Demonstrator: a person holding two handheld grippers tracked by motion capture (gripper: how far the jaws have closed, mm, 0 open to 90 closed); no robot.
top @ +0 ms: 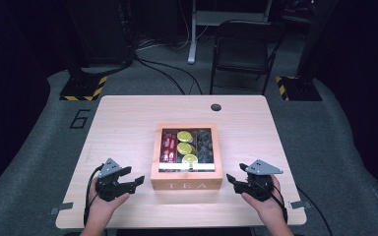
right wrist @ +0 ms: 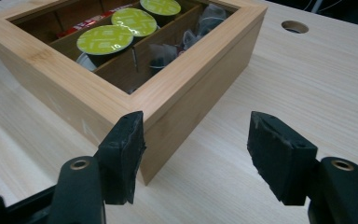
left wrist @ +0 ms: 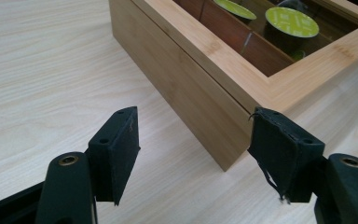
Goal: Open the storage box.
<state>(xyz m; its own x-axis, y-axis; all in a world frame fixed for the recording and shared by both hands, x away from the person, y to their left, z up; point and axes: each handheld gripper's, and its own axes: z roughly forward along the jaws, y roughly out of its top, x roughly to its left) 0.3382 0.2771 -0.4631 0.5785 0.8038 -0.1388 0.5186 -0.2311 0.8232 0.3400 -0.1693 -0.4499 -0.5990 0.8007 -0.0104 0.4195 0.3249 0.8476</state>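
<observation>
While each hand-held gripper, left (top: 130,181) and right (top: 234,180), had its jaws apart and held nothing, the wooden tea box (top: 187,184) stood between them on the tabletop (top: 123,123). Green-lidded capsules (top: 184,147) lay inside the box, and its near corners faced both grippers.

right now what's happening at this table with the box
A person holds tongs in each hand, one on either side of a wooden tea box in the middle of the table. The left tongs and right tongs are both open and point at the box's near corners. The box holds green-topped capsules.
</observation>
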